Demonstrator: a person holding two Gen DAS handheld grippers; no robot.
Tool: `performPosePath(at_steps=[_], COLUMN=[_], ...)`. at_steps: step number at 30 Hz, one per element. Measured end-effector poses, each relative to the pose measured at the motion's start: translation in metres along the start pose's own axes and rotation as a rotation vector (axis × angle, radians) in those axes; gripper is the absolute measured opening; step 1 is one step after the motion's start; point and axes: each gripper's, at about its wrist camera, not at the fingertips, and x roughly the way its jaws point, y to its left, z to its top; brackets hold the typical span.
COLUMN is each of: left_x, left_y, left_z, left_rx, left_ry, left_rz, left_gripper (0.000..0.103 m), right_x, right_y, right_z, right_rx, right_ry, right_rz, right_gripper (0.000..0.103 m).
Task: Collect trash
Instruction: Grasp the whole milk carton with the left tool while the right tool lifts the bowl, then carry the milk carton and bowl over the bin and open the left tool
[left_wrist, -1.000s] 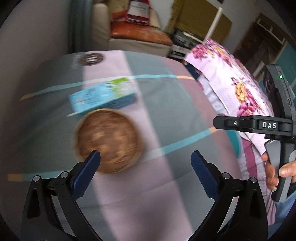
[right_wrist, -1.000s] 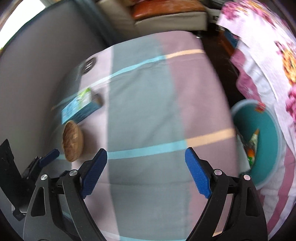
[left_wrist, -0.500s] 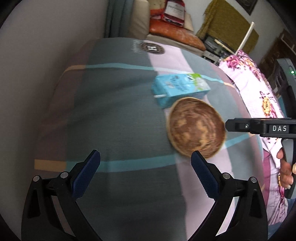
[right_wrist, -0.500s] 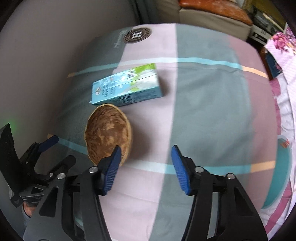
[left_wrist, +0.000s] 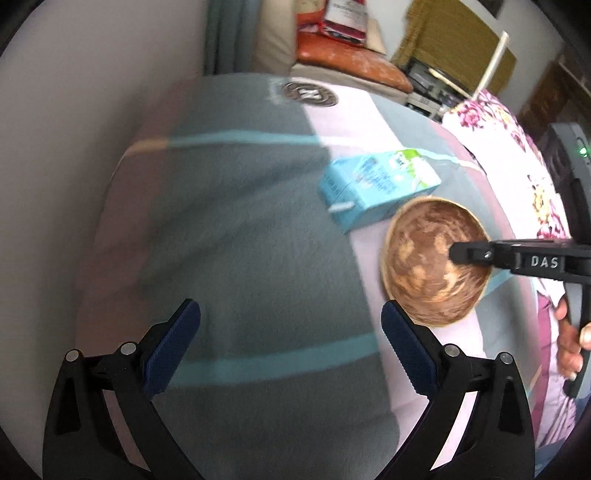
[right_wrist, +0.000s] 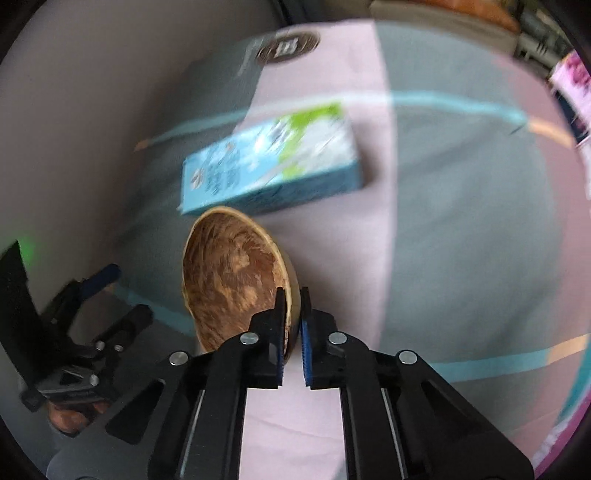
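Coconut-shell half, a brown round bowl-shaped husk (right_wrist: 232, 280), is now pinched at its near rim by the right tool (right_wrist: 292, 332): the blue pads have come together on the thin wall, one inside the hollow and one outside. A second ago those jaws stood wide over bare blanket, and half a second ago they were part-way in, straddling the rim. So the grasp has only just been made, and the shell looks to be resting on the bed, not yet lifted.

In the left wrist view the same tool shows as a black bar reaching in over the shell (left_wrist: 436, 258) from the right, with the person's hand (left_wrist: 569, 343) on its handle below. The left tool (left_wrist: 291, 343) has its blue pads well apart and nothing between them; it hangs above the grey band of the striped grey, pink and teal blanket (left_wrist: 240, 221), to the left of the shell, which has drifted rightward in that view since a second ago.

Just beyond the shell, touching or nearly touching its far rim, lies a light-blue and green rectangular drink carton (right_wrist: 273, 162) on its side, toward the far end of the bed and untouched.

With one piece of trash gripped, the next move is probably to lift it and carry it off. A rim-only pinch on a hard curved shell may let it swing or slip. The carton remains to be collected.
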Motion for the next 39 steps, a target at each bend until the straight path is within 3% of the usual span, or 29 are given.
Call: performPosePath(at_steps=[10, 19, 23, 30, 34, 39], left_x=[0.030, 0.079, 0.092, 0.083, 0.077, 0.059], left_y=[-0.059, -0.096, -0.096, -0.108, -0.113, -0.134], left_z=[0.065, 0.090, 0.094, 0.081, 0.072, 0.058], left_rx=[0.288, 0.511, 0.475, 0.404, 0.305, 0.284], left_ry=[-0.031, 0.066, 0.095, 0.096, 0.105, 0.098], left_rz=[0.014, 0.058, 0.032, 0.040, 0.081, 0.044], left_gripper=[0.098, 0.098, 0.098, 0.053, 0.052, 0.052], right_x=[-0.041, -0.048, -0.047, -0.050, -0.060, -0.067], right_y=[-0.072, -0.115, -0.126, -0.143, -0.150, -0.160], right_z=[0.004, 0.010, 0.009, -0.001, -0.014, -0.024], right_rx=[0.157, 0.211, 0.253, 0.290, 0.317, 0.334], right_ry=[-0.110, -0.121, -0.125, -0.150, -0.175, -0.187], right_rz=[-0.024, -0.002, 0.005, 0.025, 0.043, 0.053], right_gripper=[0.006, 0.006, 0.006, 0.006, 0.006, 0.006])
